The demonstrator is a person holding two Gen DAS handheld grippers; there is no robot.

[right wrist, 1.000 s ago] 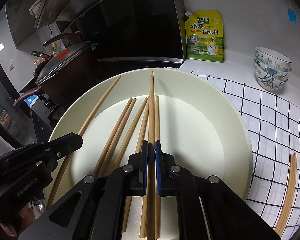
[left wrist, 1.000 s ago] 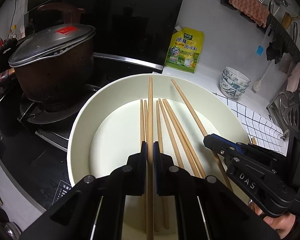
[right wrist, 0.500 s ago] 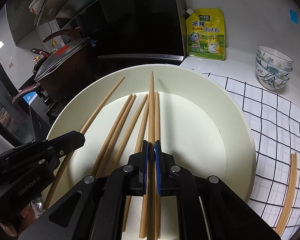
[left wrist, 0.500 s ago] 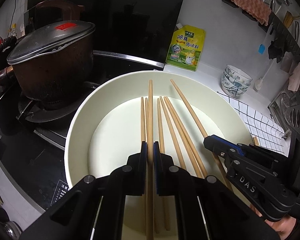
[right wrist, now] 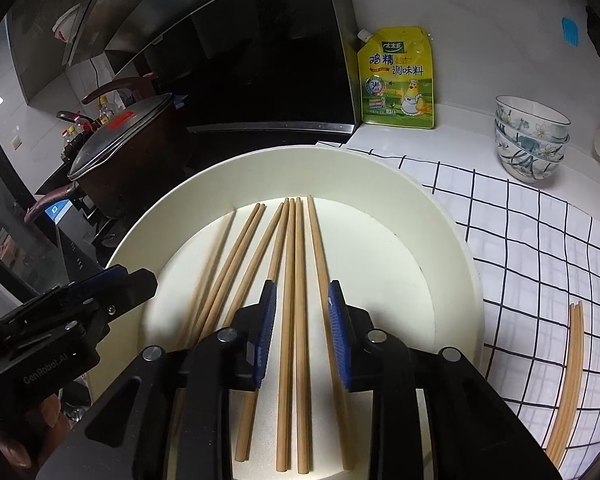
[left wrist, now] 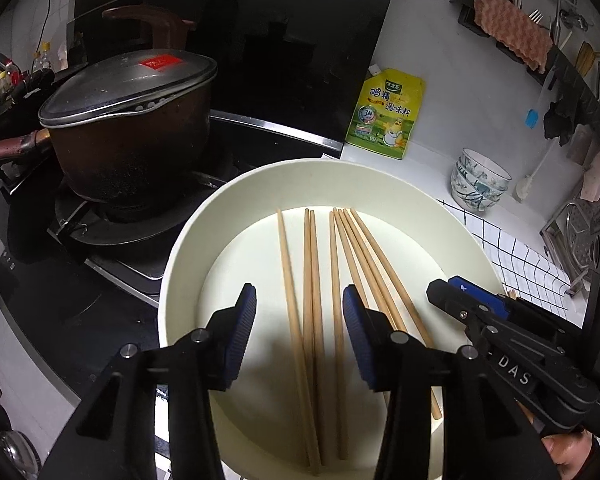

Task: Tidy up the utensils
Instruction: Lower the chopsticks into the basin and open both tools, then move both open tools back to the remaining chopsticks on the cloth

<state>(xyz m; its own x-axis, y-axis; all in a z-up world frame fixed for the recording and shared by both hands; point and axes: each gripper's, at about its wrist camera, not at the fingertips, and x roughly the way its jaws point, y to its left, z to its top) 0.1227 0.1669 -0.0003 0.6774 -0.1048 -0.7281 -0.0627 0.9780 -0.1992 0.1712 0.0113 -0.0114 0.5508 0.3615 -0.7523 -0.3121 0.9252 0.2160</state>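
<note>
Both the left hand-held gripper [left wrist: 299, 326] and right hand-held gripper [right wrist: 302, 322] hover with jaws apart, empty, over light, stiff, smooth wooden chopsticks [left wrist: 312, 280] lying in the white basin [left wrist: 188, 240], probably best pinched mid-shaft.

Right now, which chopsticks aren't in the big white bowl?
The pair of chopsticks lying on the black-and-white checked cloth, right of the white bowl in the right wrist view. All the other chopsticks lie flat inside the bowl.

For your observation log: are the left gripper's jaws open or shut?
Open. The left gripper has its blue pads wide apart above chopsticks lying loose in the white bowl.
</note>
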